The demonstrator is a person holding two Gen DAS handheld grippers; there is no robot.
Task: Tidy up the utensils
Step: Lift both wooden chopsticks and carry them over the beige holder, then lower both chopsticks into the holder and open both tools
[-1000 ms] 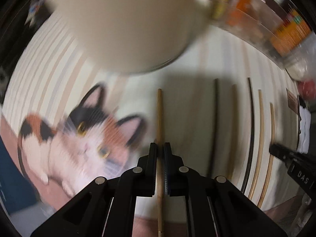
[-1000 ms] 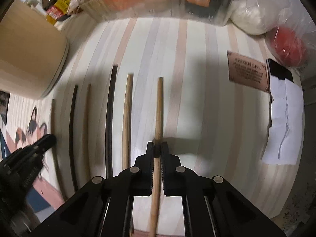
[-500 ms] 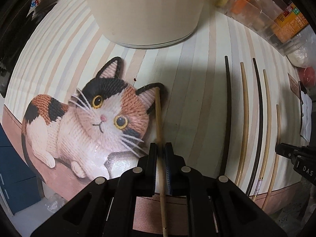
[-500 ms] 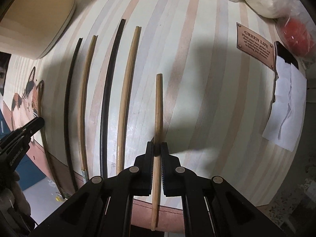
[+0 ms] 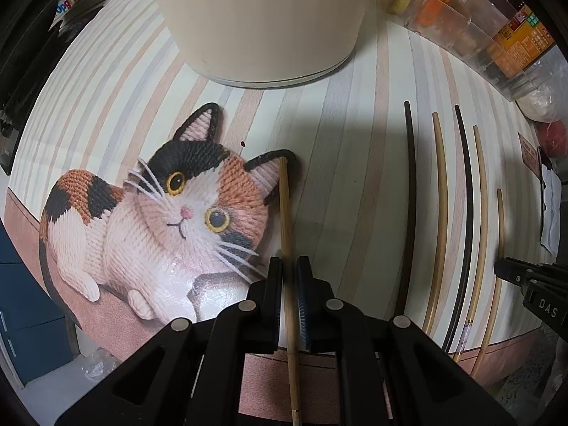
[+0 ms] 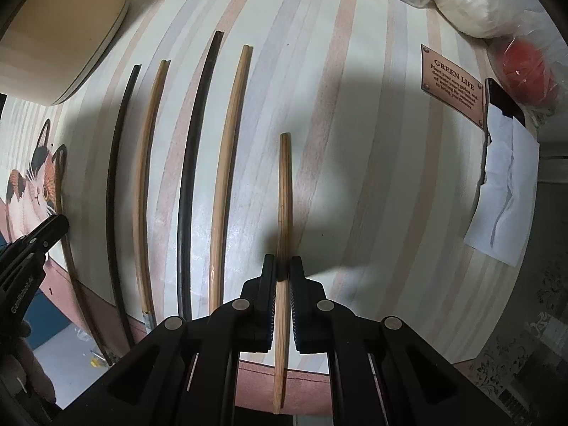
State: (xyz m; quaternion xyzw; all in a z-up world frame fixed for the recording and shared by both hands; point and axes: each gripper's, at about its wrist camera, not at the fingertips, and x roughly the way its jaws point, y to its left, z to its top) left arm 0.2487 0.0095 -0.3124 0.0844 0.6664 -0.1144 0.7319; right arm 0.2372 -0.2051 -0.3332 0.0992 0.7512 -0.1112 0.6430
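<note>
My left gripper (image 5: 289, 266) is shut on a light wooden chopstick (image 5: 285, 213) that points forward over the cat picture's ear. My right gripper (image 6: 283, 264) is shut on another wooden chopstick (image 6: 284, 191) that points forward above the striped tablecloth. Between them several chopsticks lie side by side on the cloth: a dark one (image 6: 119, 163), a tan one (image 6: 149, 163), a dark one (image 6: 197, 163) and a tan one (image 6: 229, 163). The right gripper shows at the left wrist view's right edge (image 5: 504, 269); the left gripper shows at the right wrist view's left edge (image 6: 58, 225).
A large cream round container (image 5: 262, 17) stands at the back left. A clear bin of packets and bottles (image 5: 472, 32) lines the back. A brown label (image 6: 452, 83), a phone with white paper (image 6: 504, 163) and a bagged red thing (image 6: 523, 67) lie at the right. The table's front edge (image 6: 255, 372) is near.
Both grippers have drawn back toward the table's front edge with their chopsticks; the container and bin look farther away, and more of the row of chopsticks shows.
</note>
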